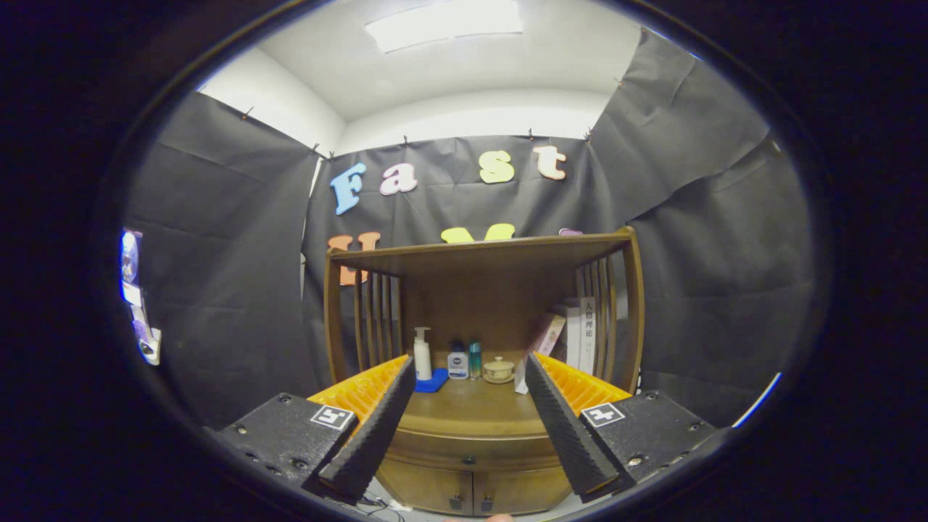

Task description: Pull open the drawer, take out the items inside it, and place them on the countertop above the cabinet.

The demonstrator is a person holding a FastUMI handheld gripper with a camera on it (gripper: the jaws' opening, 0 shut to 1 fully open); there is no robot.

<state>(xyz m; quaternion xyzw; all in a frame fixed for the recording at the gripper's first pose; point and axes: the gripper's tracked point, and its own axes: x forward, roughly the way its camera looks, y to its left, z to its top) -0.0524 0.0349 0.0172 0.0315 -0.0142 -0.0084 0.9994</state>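
Between our gripper's [470,377] spread, empty fingers we see the brown wooden cabinet [475,413], its curved drawer [471,448] closed beneath the countertop [471,406].

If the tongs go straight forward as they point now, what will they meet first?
Probably the cabinet's countertop edge, just above the closed drawer. The tongs are open and hold nothing; the bottles stand further back. Depth is unclear.

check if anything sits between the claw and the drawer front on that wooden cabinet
Nothing visible does. The claw is open, its fingers spread and apart from the brown wooden cabinet. The closed curved drawer front with its small dark knob lies between and just beyond them. The bottles and cup stand farther back on the countertop.
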